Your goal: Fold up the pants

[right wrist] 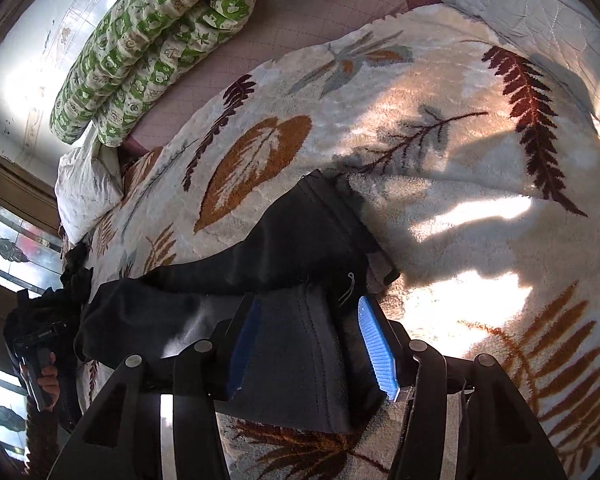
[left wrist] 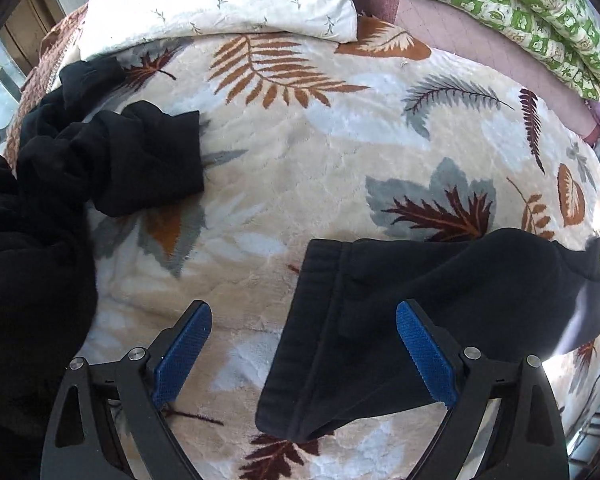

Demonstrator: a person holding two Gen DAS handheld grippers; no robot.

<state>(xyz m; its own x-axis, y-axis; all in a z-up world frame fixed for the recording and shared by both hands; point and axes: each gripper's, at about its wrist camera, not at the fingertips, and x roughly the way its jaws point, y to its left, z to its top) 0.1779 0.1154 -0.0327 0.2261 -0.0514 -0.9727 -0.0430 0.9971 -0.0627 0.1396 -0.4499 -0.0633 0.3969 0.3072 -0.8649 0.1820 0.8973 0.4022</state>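
A pair of black pants lies partly folded on a leaf-patterned blanket. My left gripper is open, its blue pads wide apart just above the blanket, the right pad over the pants' edge. In the right wrist view the pants stretch from the middle toward the lower left. My right gripper is open with a fold of the black fabric lying between its blue pads, which do not pinch it. The left gripper and the hand holding it show at the far left.
A heap of other black clothes lies at the left of the blanket. A white leaf-print pillow sits at the back. A rolled green patterned quilt lies at the back right. A white quilted pad borders the blanket.
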